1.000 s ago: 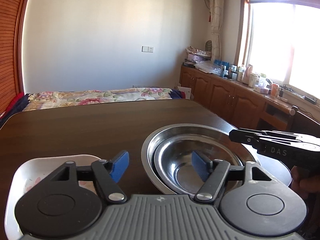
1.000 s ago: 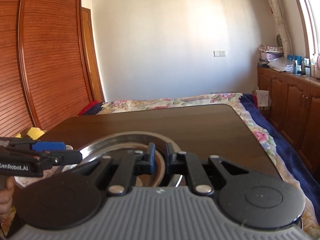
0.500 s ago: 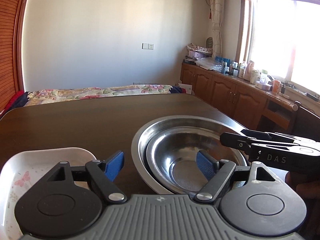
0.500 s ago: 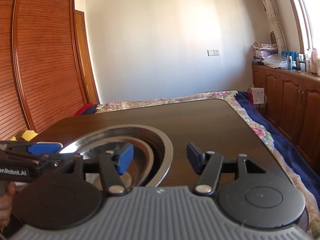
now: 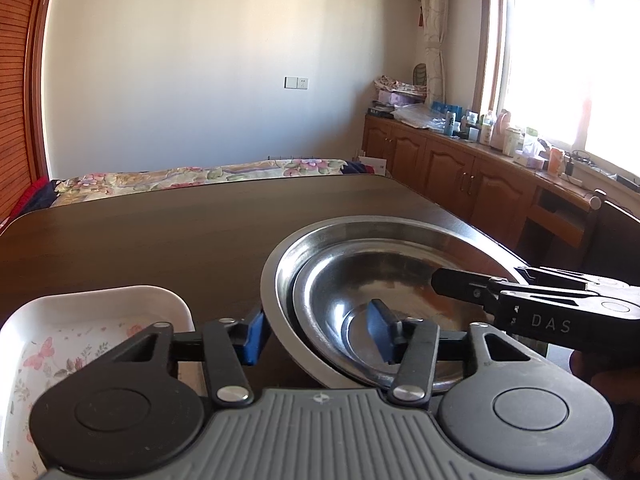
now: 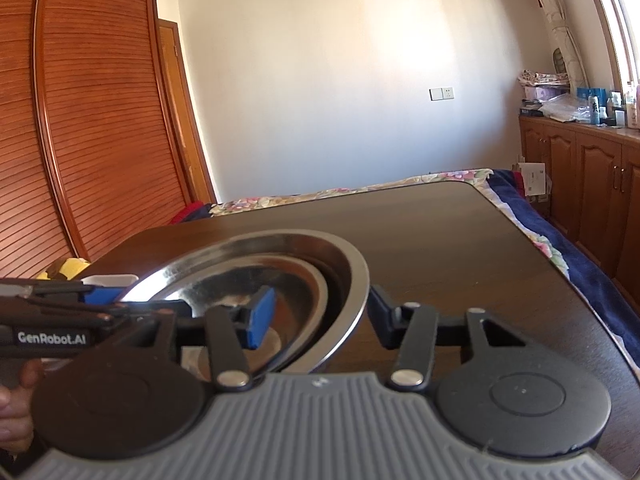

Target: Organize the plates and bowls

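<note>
The nested pair of round stainless-steel bowls, a smaller one sitting inside a wider one, rests on the dark brown wooden table in the lower middle of the left wrist view and the lower left-centre of the right wrist view. The left gripper straddles the near-left rim, one blue pad outside the wall and the other inside the bowls; its jaws have just been closing, yet a gap shows on the inner side, so it reads as unclenched and not yet gripping. The right gripper does the same on the opposite rim, its jaws also just closing, one pad inside and one on the table side, neither visibly pressing the metal. To do this step well, I judge both pairs of pads should seat squarely over the rim and close at about the same time, since thin polished steel is likely slippery and a one-sided pinch could tip the stack or slide the inner bowl. In the lower left of the left wrist view, just beside the bowls, lies a white rectangular dish with a butterfly and flower print, close to the left gripper's outer finger and the nearest thing to bump. A floral bedspread lies beyond the table's far edge.
</note>
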A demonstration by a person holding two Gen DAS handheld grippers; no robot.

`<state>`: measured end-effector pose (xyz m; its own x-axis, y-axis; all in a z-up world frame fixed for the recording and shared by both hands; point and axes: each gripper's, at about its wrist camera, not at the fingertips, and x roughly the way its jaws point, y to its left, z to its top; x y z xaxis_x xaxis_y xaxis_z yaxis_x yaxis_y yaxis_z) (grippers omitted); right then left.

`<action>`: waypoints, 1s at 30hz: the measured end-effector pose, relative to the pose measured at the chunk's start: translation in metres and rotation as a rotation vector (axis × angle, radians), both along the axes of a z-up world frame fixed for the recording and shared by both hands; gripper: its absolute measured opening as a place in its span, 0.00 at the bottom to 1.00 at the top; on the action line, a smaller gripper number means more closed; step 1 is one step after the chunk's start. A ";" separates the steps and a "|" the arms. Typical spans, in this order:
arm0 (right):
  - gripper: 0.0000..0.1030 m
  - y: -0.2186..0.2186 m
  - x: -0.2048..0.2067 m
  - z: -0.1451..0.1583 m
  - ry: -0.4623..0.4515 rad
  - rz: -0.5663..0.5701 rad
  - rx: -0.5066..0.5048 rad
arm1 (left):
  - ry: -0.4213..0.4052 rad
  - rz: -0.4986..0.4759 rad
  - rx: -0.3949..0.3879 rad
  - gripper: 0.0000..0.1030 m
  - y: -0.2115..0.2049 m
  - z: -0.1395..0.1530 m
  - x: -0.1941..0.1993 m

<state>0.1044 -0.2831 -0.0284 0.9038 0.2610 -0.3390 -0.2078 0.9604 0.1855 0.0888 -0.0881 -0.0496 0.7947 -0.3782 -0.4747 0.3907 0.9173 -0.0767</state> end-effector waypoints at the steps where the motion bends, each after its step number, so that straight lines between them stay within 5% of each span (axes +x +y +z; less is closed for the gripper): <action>1: 0.46 0.000 0.000 -0.001 0.000 0.003 0.004 | 0.000 0.001 0.002 0.50 0.000 0.000 0.000; 7: 0.37 0.000 0.000 -0.003 -0.015 0.006 0.013 | 0.002 0.001 0.002 0.50 0.000 -0.001 0.000; 30: 0.33 0.001 -0.006 0.012 -0.061 0.017 0.043 | -0.039 0.004 -0.033 0.44 0.015 0.028 -0.017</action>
<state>0.0979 -0.2825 -0.0167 0.9177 0.2898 -0.2716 -0.2365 0.9481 0.2127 0.0715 -0.0729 -0.0211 0.8137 -0.3900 -0.4310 0.3906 0.9160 -0.0913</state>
